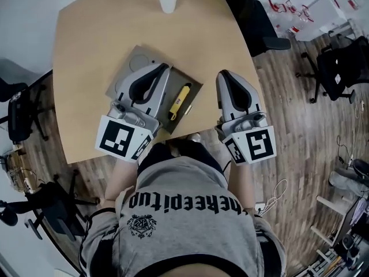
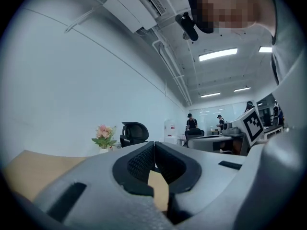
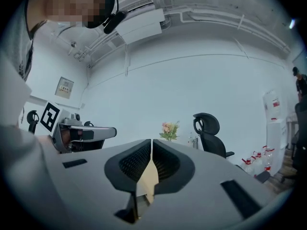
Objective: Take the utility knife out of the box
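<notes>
Yellow utility knife (image 1: 179, 101) lying in the grey box (image 1: 134, 61) on the wooden table (image 1: 104, 27). Left gripper (image 1: 164, 67) over the box's left half, right gripper (image 1: 223, 74) just beside the box, seemingly clear of the knife. Both pairs of jaws closed on nothing.

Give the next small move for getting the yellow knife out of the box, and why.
Probably open the right gripper: its jaws are shut and empty, and the yellow utility knife lies exposed in the box just to its left. The left gripper, also shut, sits over the box's other side.
</notes>
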